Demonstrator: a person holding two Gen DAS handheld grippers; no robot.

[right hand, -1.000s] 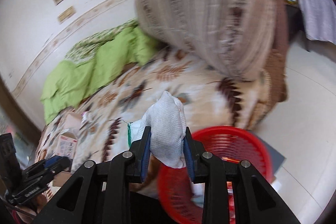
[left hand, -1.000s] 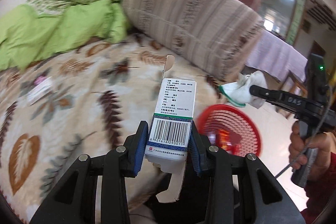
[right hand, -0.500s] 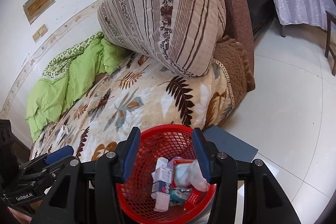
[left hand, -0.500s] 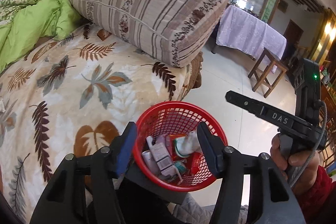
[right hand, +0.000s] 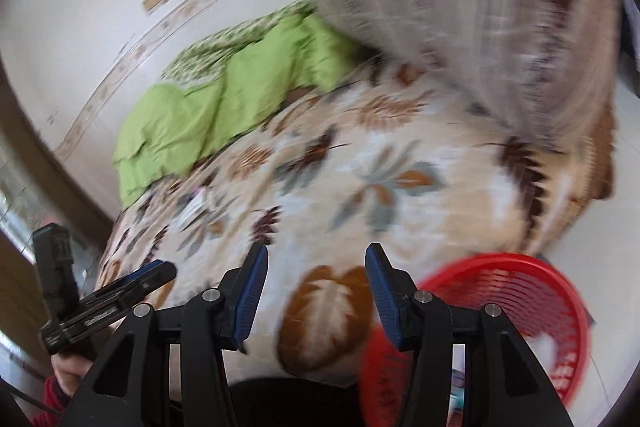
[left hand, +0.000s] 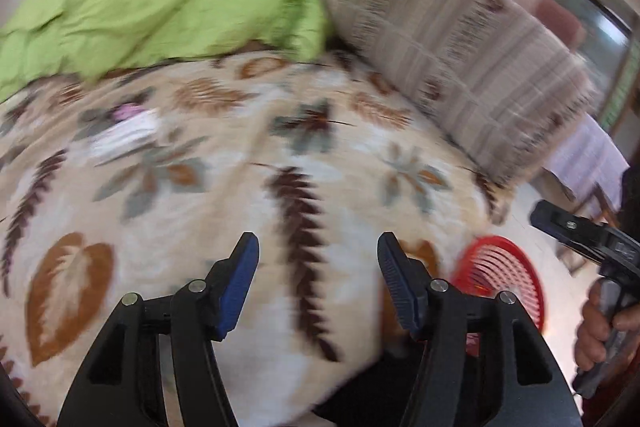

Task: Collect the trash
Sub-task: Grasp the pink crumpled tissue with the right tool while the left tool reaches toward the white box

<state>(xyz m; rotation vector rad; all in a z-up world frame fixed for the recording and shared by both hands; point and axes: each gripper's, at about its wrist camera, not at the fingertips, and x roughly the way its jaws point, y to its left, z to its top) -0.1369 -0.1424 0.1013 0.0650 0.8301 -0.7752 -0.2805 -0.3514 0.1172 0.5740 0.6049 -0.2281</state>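
Red basket (right hand: 516, 291) sits on floor against bed edge, handy for drops. I hold left gripper (left hand: 318, 273) and right gripper (right hand: 316, 291) jaws apart, empty, aimed over leaf blanket (left hand: 224, 195) toward white wrapper (left hand: 128, 137).

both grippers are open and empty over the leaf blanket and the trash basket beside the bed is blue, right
Not quite: the basket is red, not blue, as the right wrist view shows, and the left wrist view too. The rest holds: the left gripper and right gripper are open with nothing between their pads, over the leaf blanket.
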